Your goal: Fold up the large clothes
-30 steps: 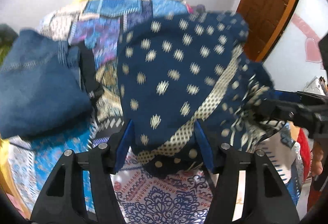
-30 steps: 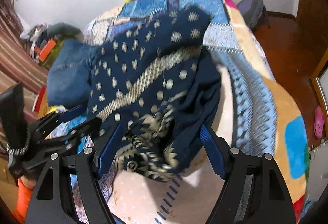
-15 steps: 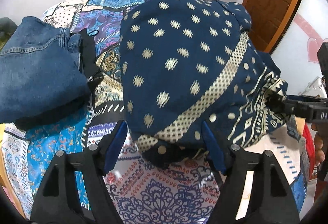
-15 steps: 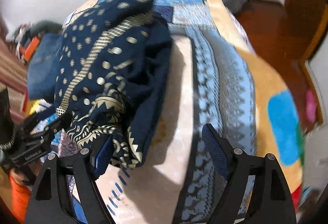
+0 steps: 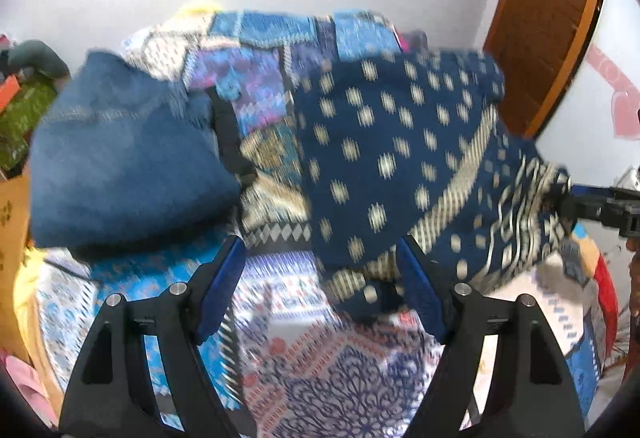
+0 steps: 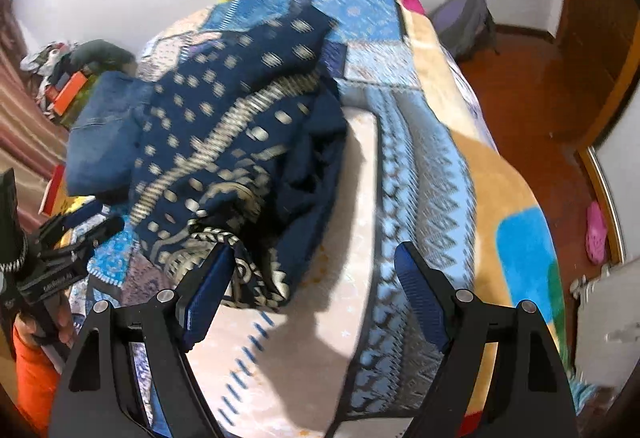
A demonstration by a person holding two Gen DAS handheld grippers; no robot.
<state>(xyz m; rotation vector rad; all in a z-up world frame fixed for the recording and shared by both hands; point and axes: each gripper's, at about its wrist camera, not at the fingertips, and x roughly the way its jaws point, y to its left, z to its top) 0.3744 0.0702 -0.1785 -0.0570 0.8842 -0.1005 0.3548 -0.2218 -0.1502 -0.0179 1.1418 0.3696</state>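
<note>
A navy garment with cream dots and a patterned border lies bunched on the patchwork bedspread; it also shows in the right wrist view. My left gripper is open, its right finger at the garment's near edge, holding nothing. My right gripper is open over the bed, its left finger beside the garment's lower hem. The right gripper shows in the left wrist view at the garment's right end. The left gripper appears in the right wrist view at far left.
Folded blue jeans lie on the bed left of the garment, also in the right wrist view. A brown wooden door stands at right. A grey backpack sits on the wooden floor beyond the bed. Clutter lies by the left wall.
Both grippers have pulled back from the garment. The left view has shifted left, so the garment now sits to its right. The right gripper has swung back toward the garment.
</note>
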